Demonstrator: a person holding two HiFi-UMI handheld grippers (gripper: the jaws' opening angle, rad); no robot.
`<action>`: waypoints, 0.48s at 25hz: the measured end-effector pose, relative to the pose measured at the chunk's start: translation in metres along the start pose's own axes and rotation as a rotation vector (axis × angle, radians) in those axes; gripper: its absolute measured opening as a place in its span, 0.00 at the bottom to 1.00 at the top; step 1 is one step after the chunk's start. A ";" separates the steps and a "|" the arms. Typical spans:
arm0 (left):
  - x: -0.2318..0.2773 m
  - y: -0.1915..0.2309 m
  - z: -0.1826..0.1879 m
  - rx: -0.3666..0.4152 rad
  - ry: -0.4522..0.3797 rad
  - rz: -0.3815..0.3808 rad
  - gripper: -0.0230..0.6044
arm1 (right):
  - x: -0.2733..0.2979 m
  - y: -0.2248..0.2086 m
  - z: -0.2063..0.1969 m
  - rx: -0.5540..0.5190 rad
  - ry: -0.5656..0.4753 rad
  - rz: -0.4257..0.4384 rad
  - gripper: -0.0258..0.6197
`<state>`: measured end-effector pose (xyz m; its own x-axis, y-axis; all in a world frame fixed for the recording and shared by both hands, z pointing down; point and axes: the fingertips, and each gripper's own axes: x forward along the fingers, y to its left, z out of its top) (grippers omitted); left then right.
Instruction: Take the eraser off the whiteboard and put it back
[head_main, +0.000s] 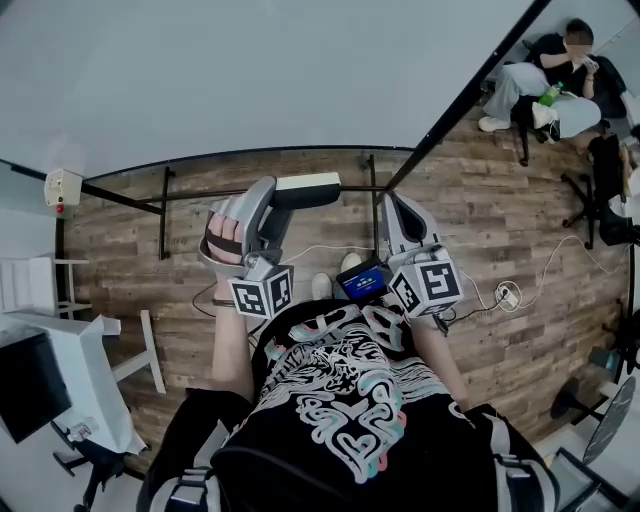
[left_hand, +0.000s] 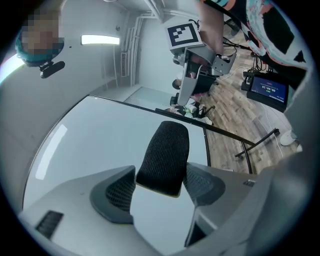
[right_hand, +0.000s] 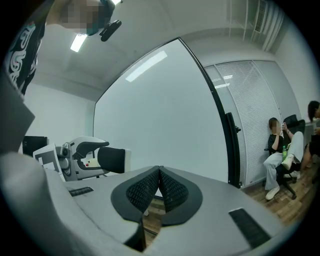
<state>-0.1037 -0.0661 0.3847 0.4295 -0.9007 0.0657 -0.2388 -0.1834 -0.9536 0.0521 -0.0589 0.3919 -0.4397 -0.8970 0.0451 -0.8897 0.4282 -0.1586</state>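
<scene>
The eraser (left_hand: 164, 156), black felt on a white back, sits between the jaws of my left gripper (left_hand: 160, 189), which is shut on it. In the head view the eraser (head_main: 306, 190) is held level, just below the lower edge of the whiteboard (head_main: 250, 70) and apart from it. The whiteboard (left_hand: 85, 145) fills the space behind the eraser in the left gripper view. My right gripper (right_hand: 159, 186) is shut with nothing in it, its pads pressed together. It hangs to the right of the left gripper (head_main: 290, 195), near the board's black right frame. The right gripper view shows the eraser (right_hand: 114, 160) at the left.
The whiteboard's black stand legs (head_main: 165, 215) rest on the wood floor. A small device with a blue screen (head_main: 361, 281) lies by my feet, with cables (head_main: 500, 295) to the right. A white desk (head_main: 60, 370) stands at the left. A person sits on a chair (head_main: 555, 85) at the back right.
</scene>
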 end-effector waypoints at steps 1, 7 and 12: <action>0.000 0.000 -0.001 -0.003 0.000 0.001 0.53 | 0.001 0.000 -0.001 0.002 0.003 -0.003 0.09; 0.000 -0.002 -0.007 -0.015 -0.003 -0.005 0.53 | 0.001 -0.006 -0.008 0.029 0.019 -0.037 0.09; 0.002 -0.001 -0.005 -0.013 -0.014 -0.002 0.53 | 0.001 -0.008 -0.007 0.027 0.019 -0.050 0.08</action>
<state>-0.1074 -0.0698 0.3870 0.4422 -0.8947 0.0635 -0.2494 -0.1907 -0.9494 0.0577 -0.0622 0.3997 -0.3973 -0.9148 0.0726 -0.9071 0.3795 -0.1821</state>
